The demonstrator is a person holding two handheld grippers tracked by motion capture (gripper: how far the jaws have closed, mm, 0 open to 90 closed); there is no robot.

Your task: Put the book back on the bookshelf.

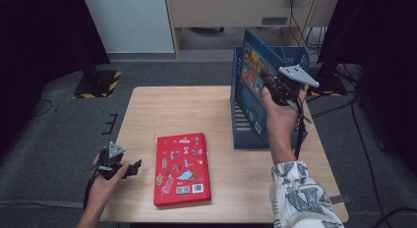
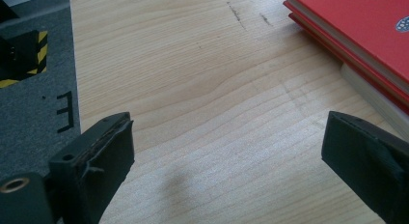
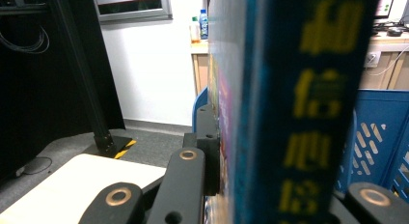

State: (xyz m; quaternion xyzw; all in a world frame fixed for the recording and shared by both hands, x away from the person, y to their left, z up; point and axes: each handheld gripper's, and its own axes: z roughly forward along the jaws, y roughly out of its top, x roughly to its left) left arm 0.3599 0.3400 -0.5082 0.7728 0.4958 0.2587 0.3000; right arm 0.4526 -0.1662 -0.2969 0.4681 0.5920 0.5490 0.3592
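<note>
My right gripper (image 1: 273, 86) is clamped on the blue book (image 1: 252, 75), holding it upright over the blue crate (image 1: 295, 56); my left gripper (image 1: 129, 170) rests wide open and empty on the table (image 1: 172, 110), near the red book (image 1: 182, 169).

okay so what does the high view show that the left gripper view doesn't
High view alone: the right gripper shut on an upright blue book, held over the blue crate at the table's far right, with the person's patterned sleeve below it.

Left gripper view alone: the left gripper's black jaws close up, standing wide apart with nothing between them, and the pale page edges along the red books' side.

Both: the wooden table and the red books lying flat on it, just right of the left gripper.
</note>
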